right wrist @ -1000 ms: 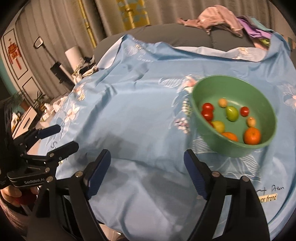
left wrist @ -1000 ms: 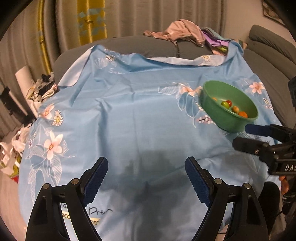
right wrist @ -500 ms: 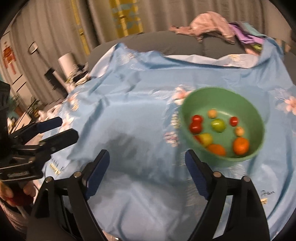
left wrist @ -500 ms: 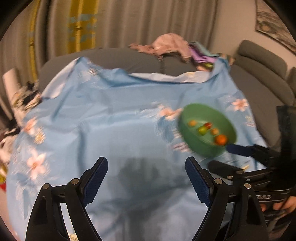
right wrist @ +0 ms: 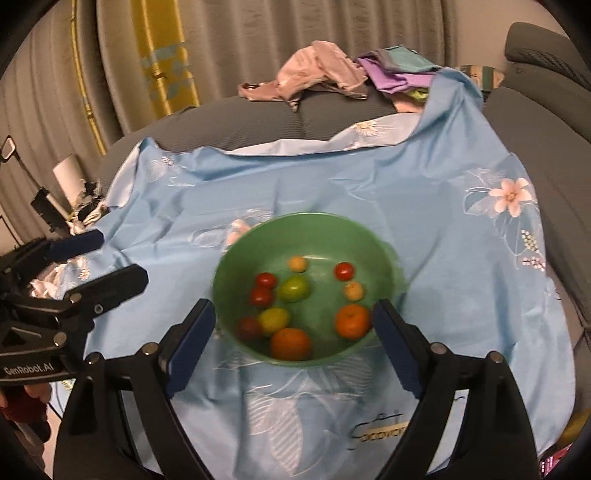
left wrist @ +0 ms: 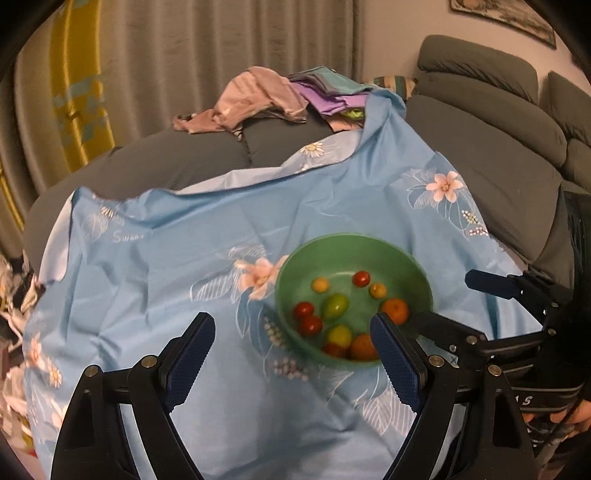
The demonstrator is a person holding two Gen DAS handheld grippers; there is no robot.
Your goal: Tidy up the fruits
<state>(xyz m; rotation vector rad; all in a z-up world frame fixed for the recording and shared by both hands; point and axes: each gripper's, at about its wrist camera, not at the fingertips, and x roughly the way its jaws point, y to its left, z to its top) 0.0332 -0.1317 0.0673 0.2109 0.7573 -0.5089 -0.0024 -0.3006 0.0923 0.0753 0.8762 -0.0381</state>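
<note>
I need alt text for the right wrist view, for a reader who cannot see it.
A round green bowl holding small red, green, yellow and orange fruits sits on a light blue floral cloth. The right gripper is open just before it, holding nothing. The left gripper shows at the left edge.

Pleated grey curtains (left wrist: 207,62) are hanging across the back wall, and a yellow patterned panel (right wrist: 162,55) is being shown among them. A grey sofa (left wrist: 491,122) is curving around the right side, with its cushioned backs rising behind. The seat is being covered by a light blue floral sheet (right wrist: 369,192). Crumpled clothes (left wrist: 266,96) are lying on the sofa behind the sheet. A framed picture (left wrist: 506,18) is hanging upper right.
</note>
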